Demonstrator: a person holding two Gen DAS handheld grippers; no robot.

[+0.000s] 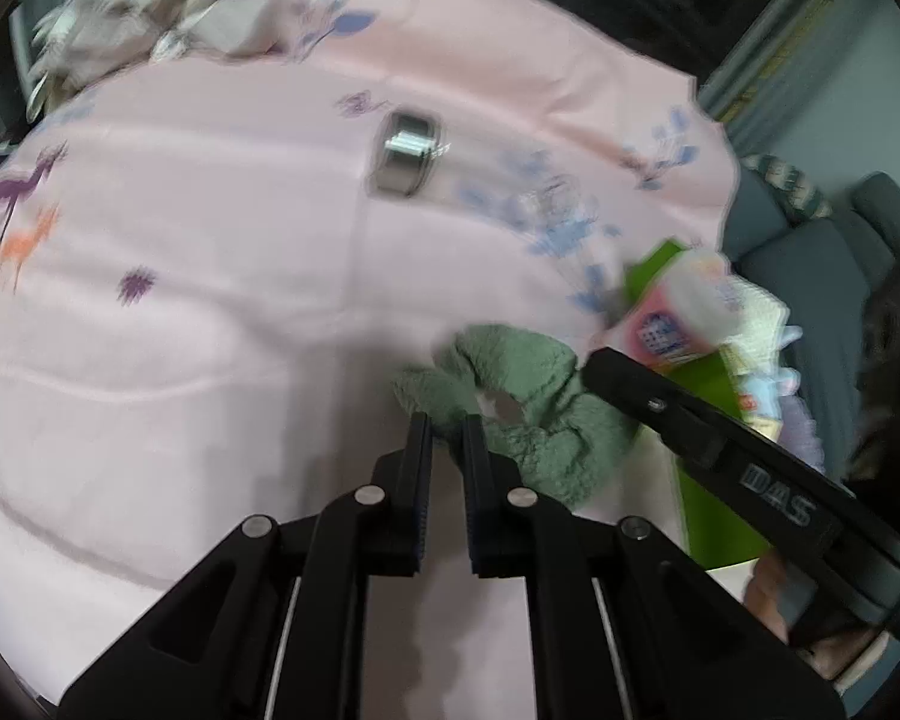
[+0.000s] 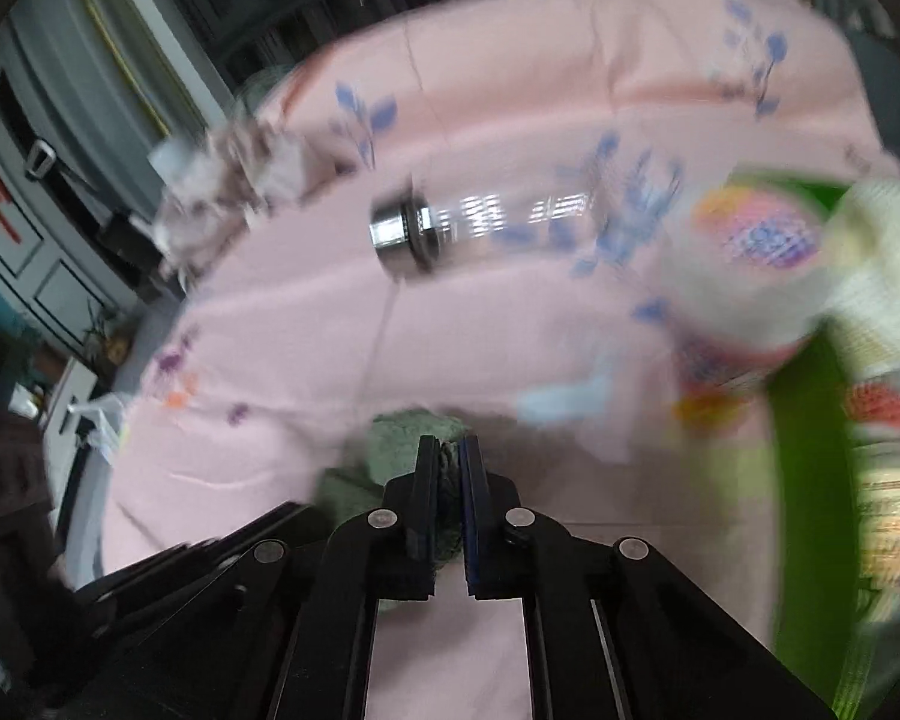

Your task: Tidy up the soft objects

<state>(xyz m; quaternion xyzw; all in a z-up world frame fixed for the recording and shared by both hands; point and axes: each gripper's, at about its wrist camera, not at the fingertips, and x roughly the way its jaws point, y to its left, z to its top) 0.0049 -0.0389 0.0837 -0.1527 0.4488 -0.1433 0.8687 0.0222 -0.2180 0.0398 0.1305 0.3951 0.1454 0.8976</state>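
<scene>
- Gripping the green fleece cloth [image 2: 402, 438] with both tools: the right gripper [image 2: 448, 456] has its jaws shut on a fold of it, green fabric visible squeezed between the pads.
- Left gripper [image 1: 447, 426] jaws stand narrow, close to shut; the tips meet the near edge of the green fleece cloth [image 1: 528, 396]. The left wrist view is too blurred to show whether fabric is actually pinched.
- From the left wrist view the right tool's black body comes in from the right and ends on the cloth's right side, just beside the green bin.
- The cloth sits on the pink printed sheet [image 1: 210, 300] covering the bench, toward its near right part, touching the green bin [image 1: 708, 480].
- Green bin [image 2: 810, 480] is at the right edge of the bench, stuffed with soft packets: a pink-and-white pack [image 1: 678, 312] on top and a cream knitted piece [image 2: 876, 276] beside it. Print on them is too blurred to read.
- A clear jar with a metal cap [image 2: 414, 228] lies on its side near the middle of the bench, well apart from the cloth.
- A crumpled pale floral fabric [image 1: 150, 6] lies at the far left corner of the bench.
- Sheet print: deer figures near the left edge, blue leaf sprigs toward the far and right edges.
</scene>
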